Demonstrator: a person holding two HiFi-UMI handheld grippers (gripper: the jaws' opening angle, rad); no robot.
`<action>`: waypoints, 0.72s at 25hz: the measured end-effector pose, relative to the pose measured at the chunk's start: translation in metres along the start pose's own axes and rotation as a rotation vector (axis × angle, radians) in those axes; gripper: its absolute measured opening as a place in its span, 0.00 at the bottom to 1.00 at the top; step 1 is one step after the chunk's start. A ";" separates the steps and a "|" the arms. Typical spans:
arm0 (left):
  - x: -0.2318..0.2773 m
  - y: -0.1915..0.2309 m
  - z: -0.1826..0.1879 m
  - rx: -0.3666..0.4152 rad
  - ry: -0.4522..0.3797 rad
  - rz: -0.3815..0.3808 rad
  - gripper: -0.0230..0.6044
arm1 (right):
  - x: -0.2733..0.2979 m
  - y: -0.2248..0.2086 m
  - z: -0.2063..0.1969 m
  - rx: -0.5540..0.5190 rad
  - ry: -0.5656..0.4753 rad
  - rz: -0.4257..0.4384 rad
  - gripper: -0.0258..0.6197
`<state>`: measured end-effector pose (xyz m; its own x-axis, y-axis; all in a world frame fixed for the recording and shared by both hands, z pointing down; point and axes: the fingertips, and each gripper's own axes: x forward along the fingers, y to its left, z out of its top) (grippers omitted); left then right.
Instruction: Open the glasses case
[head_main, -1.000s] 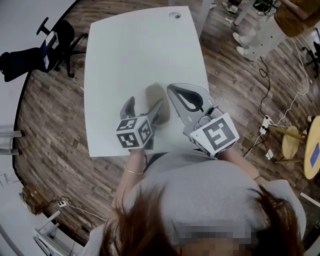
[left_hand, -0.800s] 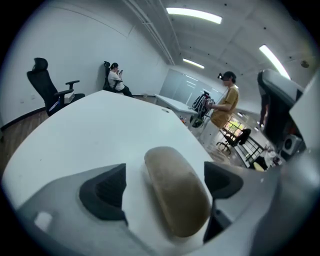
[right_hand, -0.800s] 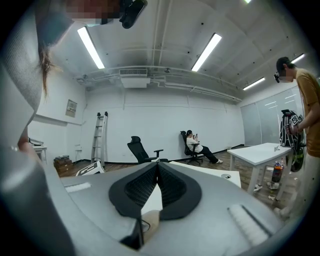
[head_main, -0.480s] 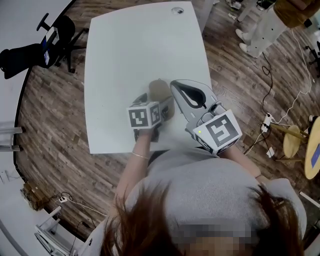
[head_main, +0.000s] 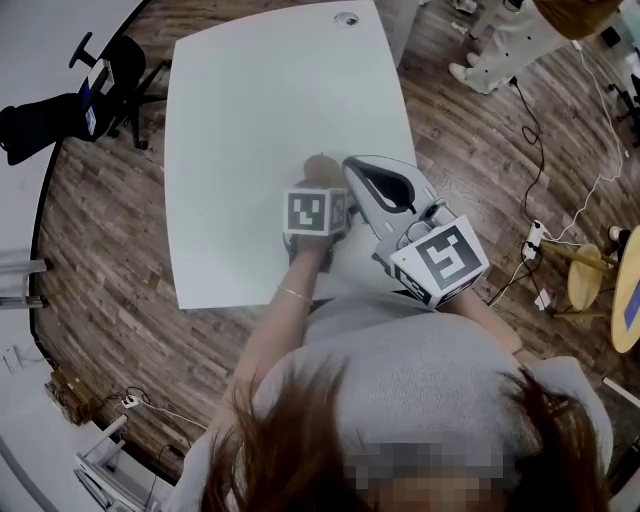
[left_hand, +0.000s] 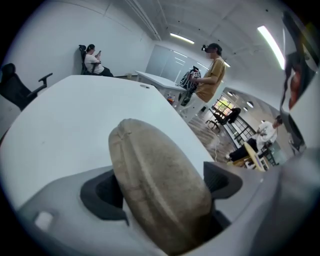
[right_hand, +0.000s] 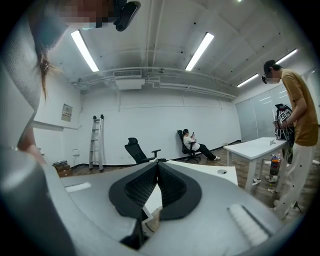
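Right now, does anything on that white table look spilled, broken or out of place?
Nothing stands out. The tan glasses case lies closed and intact on the white table, between the jaws of the left gripper.

We see a glasses case (left_hand: 160, 195) of rough, matt tan cloth; at its 9 o'clock, fingers (left_hand: 62, 202) of matt grey plastic with black pads (left_hand: 100, 197); a smooth white surface (left_hand: 75, 115); a wood-plank floor (head_main: 100, 240).
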<state>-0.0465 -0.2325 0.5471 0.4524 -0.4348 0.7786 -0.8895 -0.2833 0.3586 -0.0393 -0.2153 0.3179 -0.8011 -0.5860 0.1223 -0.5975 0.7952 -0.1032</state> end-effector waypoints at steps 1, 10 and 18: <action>0.002 -0.003 -0.001 -0.007 0.010 -0.024 0.79 | -0.001 -0.002 0.000 0.000 0.000 -0.004 0.05; -0.006 -0.010 0.001 -0.066 -0.043 -0.156 0.71 | -0.004 -0.009 -0.004 -0.019 0.006 -0.013 0.05; -0.096 -0.052 0.055 -0.243 -0.396 -0.568 0.70 | -0.002 -0.036 0.012 -0.157 -0.009 0.023 0.05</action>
<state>-0.0406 -0.2232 0.4252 0.7966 -0.5665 0.2110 -0.4793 -0.3791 0.7916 -0.0163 -0.2448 0.3097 -0.8152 -0.5681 0.1123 -0.5664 0.8226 0.0503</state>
